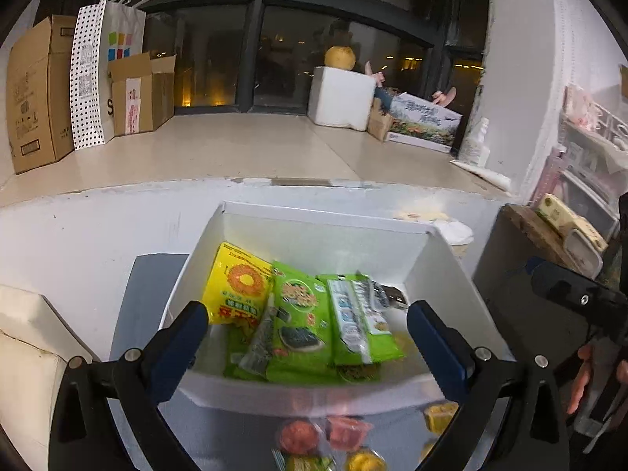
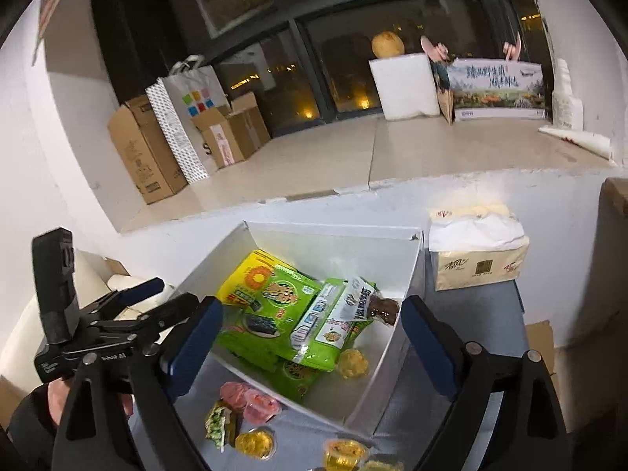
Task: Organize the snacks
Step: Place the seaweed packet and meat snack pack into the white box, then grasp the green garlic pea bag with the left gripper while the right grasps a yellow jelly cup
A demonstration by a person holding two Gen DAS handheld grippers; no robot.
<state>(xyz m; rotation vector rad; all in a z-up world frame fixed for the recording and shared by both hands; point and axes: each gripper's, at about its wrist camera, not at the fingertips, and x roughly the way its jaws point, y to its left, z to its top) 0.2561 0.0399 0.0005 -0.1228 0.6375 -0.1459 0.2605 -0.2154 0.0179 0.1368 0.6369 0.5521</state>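
A white box (image 1: 428,271) (image 2: 408,274) on the grey table holds a yellow snack bag (image 1: 237,282) (image 2: 251,278), green seaweed packs (image 1: 300,325) (image 2: 274,314), a white-blue packet (image 1: 353,314) (image 2: 337,318) and a yellow jelly cup (image 2: 353,363). Loose pink jelly cups (image 1: 325,433) (image 2: 251,400), yellow jelly cups (image 1: 439,416) (image 2: 255,443) and a small green packet (image 2: 219,424) lie in front of the box. My left gripper (image 1: 308,333) is open and empty over the box's near edge; it also shows in the right wrist view (image 2: 157,298). My right gripper (image 2: 312,333) is open and empty above the box.
A tissue pack (image 2: 477,255) stands right of the box. Behind is a white ledge wall (image 1: 98,227), then a tiled sill with cardboard boxes (image 1: 35,94), a paper bag (image 1: 114,59) and a white foam box (image 1: 339,96). A dark cabinet (image 1: 506,274) stands at right.
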